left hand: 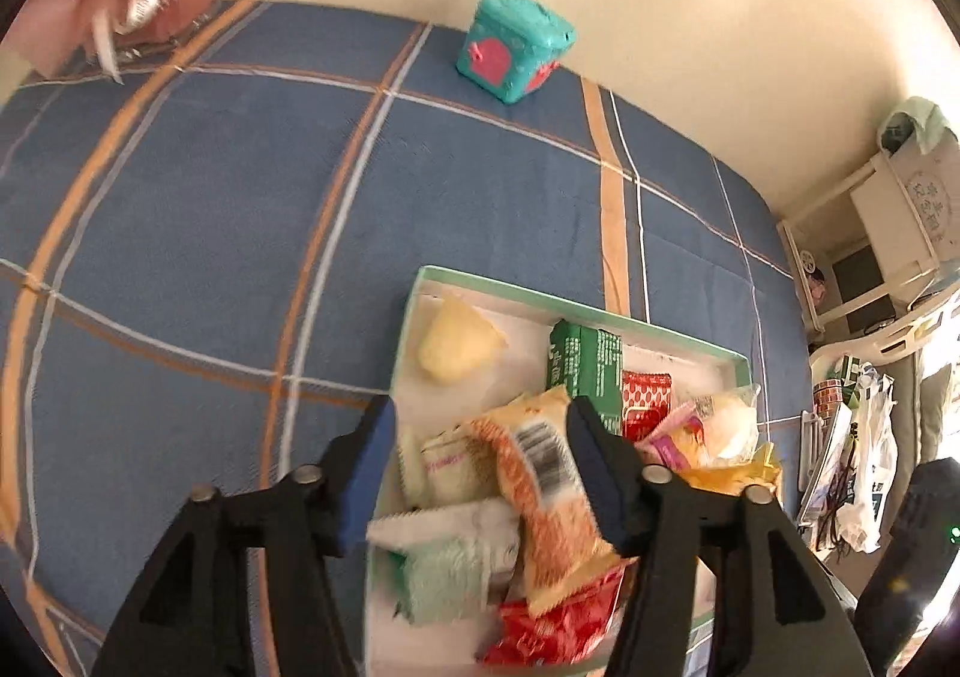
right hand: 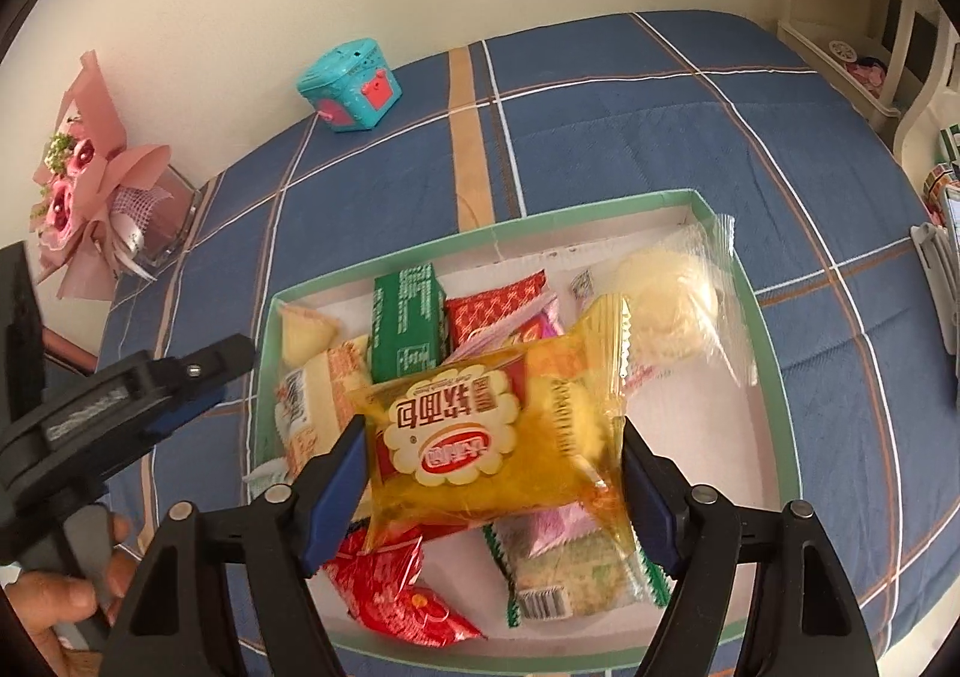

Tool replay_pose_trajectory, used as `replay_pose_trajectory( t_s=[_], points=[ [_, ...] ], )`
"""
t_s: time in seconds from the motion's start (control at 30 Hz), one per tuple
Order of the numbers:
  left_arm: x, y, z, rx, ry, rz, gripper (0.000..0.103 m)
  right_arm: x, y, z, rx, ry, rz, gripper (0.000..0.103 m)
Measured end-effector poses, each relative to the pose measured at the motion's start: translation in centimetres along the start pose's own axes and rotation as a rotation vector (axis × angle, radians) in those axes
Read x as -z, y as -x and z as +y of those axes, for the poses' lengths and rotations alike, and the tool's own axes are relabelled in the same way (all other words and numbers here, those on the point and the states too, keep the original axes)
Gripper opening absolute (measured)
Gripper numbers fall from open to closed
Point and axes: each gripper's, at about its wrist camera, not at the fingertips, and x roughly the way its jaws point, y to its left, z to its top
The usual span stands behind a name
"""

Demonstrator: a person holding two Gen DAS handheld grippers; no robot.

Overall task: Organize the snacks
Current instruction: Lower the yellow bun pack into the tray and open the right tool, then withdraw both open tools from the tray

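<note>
Item: yellow bread packet (right hand: pixel 492 437), lying on top of the heap in the green-rimmed snack box (right hand: pixel 774 353) on the blue plaid bed (right hand: pixel 600 95).

Right gripper (right hand: pixel 492 467): jaws wide, one at each end of the packet; whether the pads press on it, I cannot tell.

Left gripper (left hand: pixel 480 467): jaws apart, holding nothing, over the box's left side above an orange barcoded packet (left hand: pixel 540 473).

Handling, as I judge it: close gently on the sealed ends, lift straight up, avoid dragging neighbouring wrappers.

Glossy clear-plastic yellow bread packet (right hand: pixel 498 437) over a matt cardboard tray (right hand: pixel 774 353) on woven checked cloth (right hand: pixel 630 119).
</note>
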Motion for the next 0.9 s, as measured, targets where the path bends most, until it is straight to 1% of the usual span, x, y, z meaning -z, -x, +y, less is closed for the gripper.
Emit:
replay_pose_trajectory(
  t_s=[0.03,0.07,0.1,0.13,0.17,0.23,0.3,0.37,0.4,0.53,0.6,0.73,0.77,0.9],
  points=[
    [0.5,0.9,0.2,-0.026,-0.006,-0.021,0.068,0.3,0.3,0.1,-0.005,0.003,-0.006,0.085],
    [0.9,1.5,0.4,-0.05,-0.013,-0.037,0.075,0.7,0.6,0.3,-0.013,0.009,-0.016,0.09],
    [1.5,2.3,0.6,-0.082,-0.029,-0.056,0.08,1.0,0.9,0.5,-0.018,0.017,-0.026,0.093],
    [2.1,2.9,0.8,-0.114,-0.042,-0.07,0.081,1.2,1.0,0.7,-0.017,0.024,-0.034,0.098],
    [2.7,3.6,1.2,-0.139,-0.052,-0.08,0.083,1.6,1.2,0.8,-0.01,0.028,-0.04,0.1],
    [3.7,4.3,1.5,-0.181,-0.074,-0.101,0.087,2.4,1.7,0.9,-0.006,0.03,-0.049,0.101],
    [4.5,5.2,2.0,-0.232,-0.096,-0.132,0.099,3.1,2.1,1.0,-0.013,0.03,-0.061,0.103],
    [5.4,6.1,2.6,-0.292,-0.119,-0.159,0.1,3.9,2.7,1.3,-0.01,0.049,-0.072,0.103],
    [5.9,6.3,2.7,-0.307,-0.129,-0.171,0.1,4.3,3.0,1.6,-0.004,0.061,-0.081,0.103],
    [7.5,7.6,3.6,-0.313,-0.12,-0.175,0.1,5.6,4.3,2.2,-0.001,0.073,-0.111,0.103],
    [8.1,8.6,3.9,-0.327,-0.105,-0.194,0.1,6.3,4.8,2.7,-0.004,0.084,-0.119,0.103],
    [9.0,10.3,4.2,-0.321,-0.072,-0.242,0.1,7.2,5.5,3.5,0.007,0.115,-0.132,0.103],
    [9.1,10.4,4.2,-0.334,-0.069,-0.243,0.1,7.3,5.7,3.6,0.007,0.118,-0.138,0.103],
    [9.6,10.4,4.1,-0.432,-0.076,-0.234,0.1,7.6,6.4,4.1,0.012,0.132,-0.166,0.103]
  ],
)
